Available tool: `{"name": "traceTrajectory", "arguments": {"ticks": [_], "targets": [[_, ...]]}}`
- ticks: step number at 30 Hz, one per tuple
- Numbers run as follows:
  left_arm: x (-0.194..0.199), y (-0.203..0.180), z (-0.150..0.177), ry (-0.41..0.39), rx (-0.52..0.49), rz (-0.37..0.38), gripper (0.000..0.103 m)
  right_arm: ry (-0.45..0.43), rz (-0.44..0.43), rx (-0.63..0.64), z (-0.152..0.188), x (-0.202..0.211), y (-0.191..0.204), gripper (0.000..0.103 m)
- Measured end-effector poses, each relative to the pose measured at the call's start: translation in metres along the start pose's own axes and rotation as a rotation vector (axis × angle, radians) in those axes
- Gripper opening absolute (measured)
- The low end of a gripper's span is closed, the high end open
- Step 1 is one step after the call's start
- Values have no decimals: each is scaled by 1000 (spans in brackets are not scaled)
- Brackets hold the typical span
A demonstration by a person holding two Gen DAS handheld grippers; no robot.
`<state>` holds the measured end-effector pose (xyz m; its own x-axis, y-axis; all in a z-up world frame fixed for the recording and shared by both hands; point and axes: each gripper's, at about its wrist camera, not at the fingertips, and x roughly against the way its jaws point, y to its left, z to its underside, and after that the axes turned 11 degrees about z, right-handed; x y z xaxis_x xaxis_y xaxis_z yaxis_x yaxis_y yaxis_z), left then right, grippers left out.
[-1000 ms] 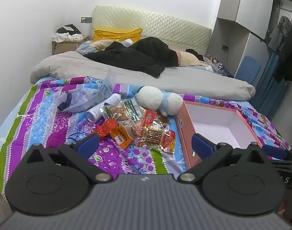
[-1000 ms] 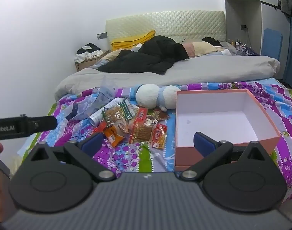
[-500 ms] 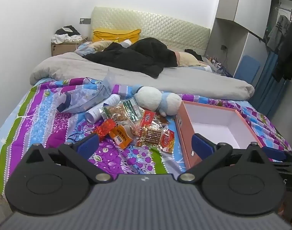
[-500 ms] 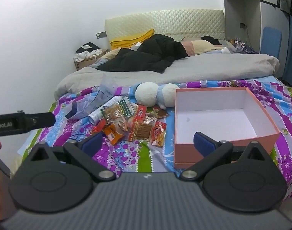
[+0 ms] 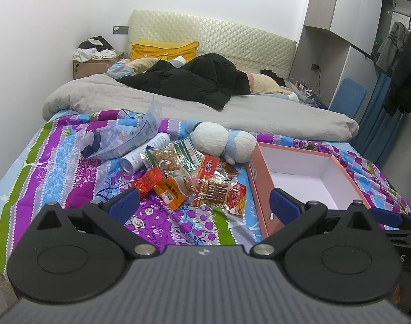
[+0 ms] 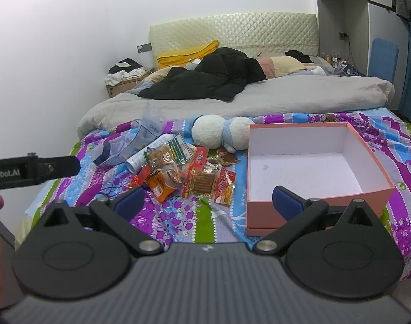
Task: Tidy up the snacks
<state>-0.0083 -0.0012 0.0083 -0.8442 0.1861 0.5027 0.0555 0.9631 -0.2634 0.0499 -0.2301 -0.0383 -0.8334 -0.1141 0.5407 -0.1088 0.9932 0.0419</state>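
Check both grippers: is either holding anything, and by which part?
Nothing is held. The left gripper and right gripper are both open and empty, short of the snack packets.

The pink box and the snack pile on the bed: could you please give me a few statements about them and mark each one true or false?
1. The pink box is empty. True.
2. The snack packets lie inside the box. False: they lie on the patterned bedspread, left of the box.
3. The left tongs hold an orange packet. False: they are open and hold nothing.
4. The right tongs are open. True.
5. A white and blue plush toy lies behind the snacks. True.
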Motion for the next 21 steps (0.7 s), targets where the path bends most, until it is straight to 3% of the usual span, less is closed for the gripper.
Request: {"name": "traceTrajectory", "arguments": {"ticks": [21], "targets": [[-3, 1, 1, 3, -6, 7, 103, 15, -2, 3, 1, 3, 0, 103]]}}
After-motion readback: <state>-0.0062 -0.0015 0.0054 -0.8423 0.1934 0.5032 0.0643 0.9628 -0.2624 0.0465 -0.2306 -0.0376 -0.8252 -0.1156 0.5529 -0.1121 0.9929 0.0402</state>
